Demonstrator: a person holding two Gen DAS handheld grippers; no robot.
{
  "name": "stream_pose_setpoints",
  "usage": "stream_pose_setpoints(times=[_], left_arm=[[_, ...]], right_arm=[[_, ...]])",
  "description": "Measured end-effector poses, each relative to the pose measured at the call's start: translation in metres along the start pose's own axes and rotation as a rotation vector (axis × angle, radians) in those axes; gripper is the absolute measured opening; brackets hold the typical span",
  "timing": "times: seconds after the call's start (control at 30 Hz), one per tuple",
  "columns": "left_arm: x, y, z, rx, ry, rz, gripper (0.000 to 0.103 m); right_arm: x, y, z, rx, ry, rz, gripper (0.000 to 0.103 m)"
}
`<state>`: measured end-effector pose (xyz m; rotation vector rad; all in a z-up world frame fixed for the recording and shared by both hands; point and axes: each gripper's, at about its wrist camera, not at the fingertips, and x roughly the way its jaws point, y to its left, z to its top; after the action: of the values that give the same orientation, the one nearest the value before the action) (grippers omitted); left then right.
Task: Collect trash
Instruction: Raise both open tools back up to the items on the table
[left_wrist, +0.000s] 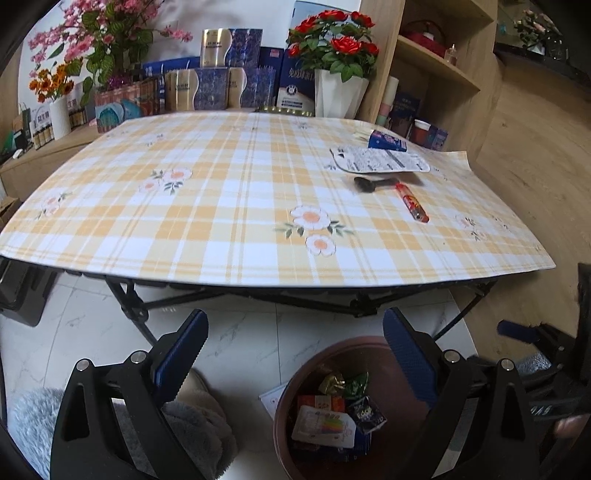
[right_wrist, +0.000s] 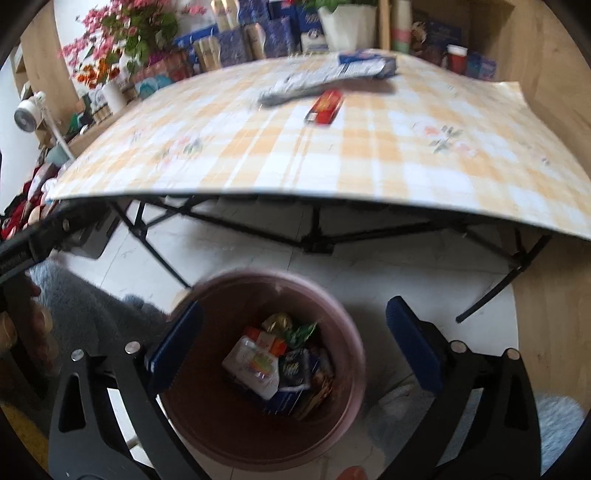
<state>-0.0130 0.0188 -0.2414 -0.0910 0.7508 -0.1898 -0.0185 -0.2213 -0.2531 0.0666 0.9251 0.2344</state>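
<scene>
Stood in a room with a pale marbled tile floor (left_wrist: 240, 332) and wood-look flooring (left_wrist: 535, 184) beyond. Took the folding table (left_wrist: 221, 206) as landmark: spread with a yellow plaid, flower-printed cloth. Behind the table: boxes, potted red roses (left_wrist: 338, 40), pink blossoms (left_wrist: 92, 33), wooden shelving (left_wrist: 436, 55). In front of and below the table: a brown trash bin (right_wrist: 258, 435) holding wrappers and cartons (right_wrist: 273, 365). On the table's far right part: a flat printed packet (left_wrist: 380, 159), blue box (left_wrist: 388, 140), black tool (left_wrist: 369, 183), red tube (left_wrist: 412, 202). Left gripper (left_wrist: 295, 354) gaped wide, empty. Right gripper (right_wrist: 295, 339) gaped wide above the bin, gripping nothing.
</scene>
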Motion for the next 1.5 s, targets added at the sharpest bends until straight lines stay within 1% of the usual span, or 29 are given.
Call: stream_pose_setpoints(times=[0.07, 0.1, 0.17, 0.3, 0.4, 0.43, 0.47, 0.53, 0.63, 0.7, 0.87, 0.93, 1.03, 1.13, 1.27, 1.37, 1.5], left_arm=[[0.002, -0.001, 0.003, -0.007, 0.003, -0.003, 0.093], [0.003, 0.000, 0.006, -0.014, 0.007, -0.009, 0.093], [0.003, 0.000, 0.011, -0.014, 0.008, -0.025, 0.093], [-0.001, 0.001, 0.026, 0.014, -0.025, -0.029, 0.093], [-0.001, 0.005, 0.039, 0.002, -0.031, -0.032, 0.093], [0.000, 0.007, 0.044, -0.006, -0.030, -0.029, 0.095], [0.000, 0.009, 0.047, -0.011, -0.034, -0.028, 0.096], [0.000, 0.011, 0.056, -0.016, -0.052, -0.021, 0.097], [0.001, 0.013, 0.067, -0.011, -0.074, -0.003, 0.097], [0.005, 0.015, 0.076, -0.025, -0.074, 0.005, 0.097], [0.018, 0.016, 0.096, -0.042, -0.066, -0.011, 0.097], [0.024, 0.014, 0.103, -0.036, -0.064, -0.011, 0.097], [0.032, 0.010, 0.113, -0.016, -0.074, 0.004, 0.097], [0.042, 0.005, 0.122, 0.028, -0.078, 0.023, 0.097], [0.050, 0.007, 0.133, 0.031, -0.079, 0.019, 0.097], [0.055, 0.011, 0.140, 0.012, -0.068, 0.015, 0.097], [0.058, 0.017, 0.145, -0.011, -0.071, 0.027, 0.097]], right_arm=[[-0.007, -0.005, 0.007, 0.004, -0.034, 0.018, 0.097], [-0.010, -0.008, 0.012, 0.006, -0.046, 0.013, 0.097], [-0.013, -0.014, 0.017, 0.018, -0.056, 0.007, 0.097], [-0.020, -0.031, 0.031, 0.074, -0.084, 0.028, 0.097], [-0.022, -0.040, 0.043, 0.085, -0.090, 0.018, 0.097], [-0.023, -0.042, 0.047, 0.087, -0.088, 0.019, 0.097], [-0.023, -0.044, 0.052, 0.086, -0.088, 0.011, 0.097], [-0.025, -0.046, 0.062, 0.074, -0.103, -0.035, 0.097], [-0.028, -0.051, 0.078, 0.066, -0.128, -0.063, 0.097], [-0.028, -0.056, 0.089, 0.068, -0.134, -0.068, 0.097], [-0.021, -0.070, 0.110, 0.076, -0.131, -0.068, 0.097], [-0.009, -0.074, 0.120, 0.061, -0.093, -0.081, 0.097], [0.003, -0.079, 0.131, 0.044, -0.070, -0.101, 0.097], [0.012, -0.088, 0.145, 0.053, -0.074, -0.127, 0.097], [0.024, -0.103, 0.165, 0.105, -0.071, -0.078, 0.097], [0.036, -0.111, 0.182, 0.135, -0.068, -0.014, 0.097], [0.055, -0.119, 0.199, 0.196, -0.055, 0.044, 0.097]])
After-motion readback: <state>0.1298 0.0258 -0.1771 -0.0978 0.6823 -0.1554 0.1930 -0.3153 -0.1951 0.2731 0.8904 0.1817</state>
